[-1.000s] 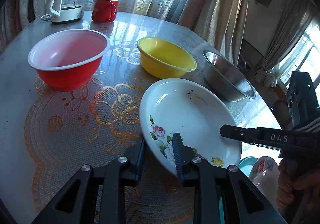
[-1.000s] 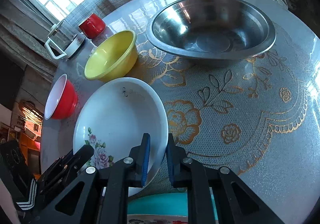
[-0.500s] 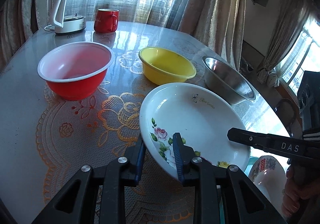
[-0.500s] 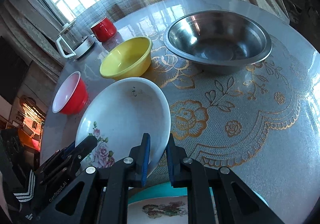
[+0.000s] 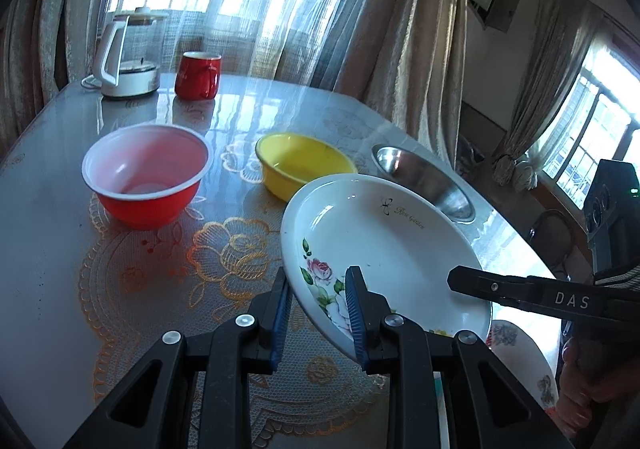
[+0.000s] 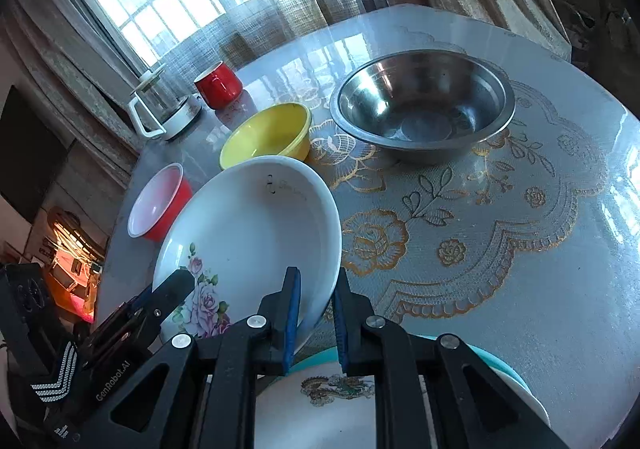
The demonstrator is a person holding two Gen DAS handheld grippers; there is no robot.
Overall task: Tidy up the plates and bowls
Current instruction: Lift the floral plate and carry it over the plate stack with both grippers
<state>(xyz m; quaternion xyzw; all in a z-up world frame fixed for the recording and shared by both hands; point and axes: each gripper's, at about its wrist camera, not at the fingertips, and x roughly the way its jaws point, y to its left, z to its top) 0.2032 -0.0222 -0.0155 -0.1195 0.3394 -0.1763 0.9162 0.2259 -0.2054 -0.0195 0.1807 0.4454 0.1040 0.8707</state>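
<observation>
From the left wrist, the left gripper (image 5: 318,313) clamps the near rim of the rose plate (image 5: 384,245), tilted above the surface (image 5: 48,249) near the yellow bowl (image 5: 304,165). From the right wrist, the right gripper (image 6: 316,323) pinches the plate's other edge above a second plate (image 6: 340,405), so the carrying step seems in hand; next it needs lowering level onto that one.

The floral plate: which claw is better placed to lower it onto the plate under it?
Probably the right claw: it grips the floral plate directly above the dragon plate. The left claw grips the opposite rim.

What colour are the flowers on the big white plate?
Pink roses with green leaves on the plate; there's a bit of yellow too. The left wrist view shows them best.
</observation>
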